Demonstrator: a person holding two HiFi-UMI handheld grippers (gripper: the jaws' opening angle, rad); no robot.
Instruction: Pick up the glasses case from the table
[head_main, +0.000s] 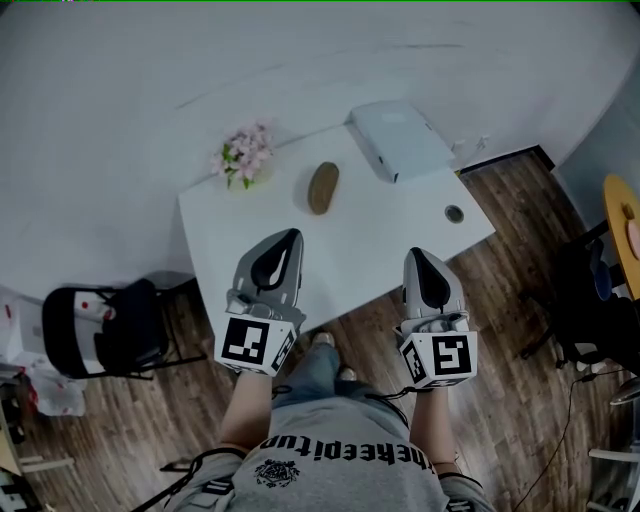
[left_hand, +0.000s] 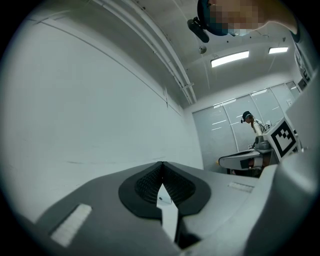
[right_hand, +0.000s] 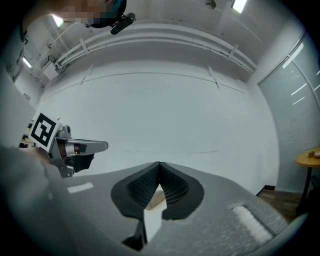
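The brown oval glasses case (head_main: 322, 187) lies flat on the white table (head_main: 230, 230), untouched, towards the table's far edge as the head view shows it. Beyond the case and to its left stands a small bunch of pink flowers (head_main: 245, 153); to its right lies a flat grey box (head_main: 400, 140), and nearer you on that side a small round thing (head_main: 454, 213) sits in the tabletop.

Your two grippers hang on the near side of the case, well apart from it and from each other. The left gripper (head_main: 293, 236) is over the table's near edge, almost in line with the case, and the right gripper (head_main: 414, 254) is off to the case's right. Both point roughly level towards the wall, marker cubes towards your body, with your forearms reaching forward side by side.

In the left gripper view the left gripper's (left_hand: 161, 165) jaws are clenched tip to tip with nothing between them. In the right gripper view the right gripper's (right_hand: 159, 165) jaws also meet at the tips, empty – a sliver of the case (right_hand: 156, 199) shows on the table through the gap behind the pads.
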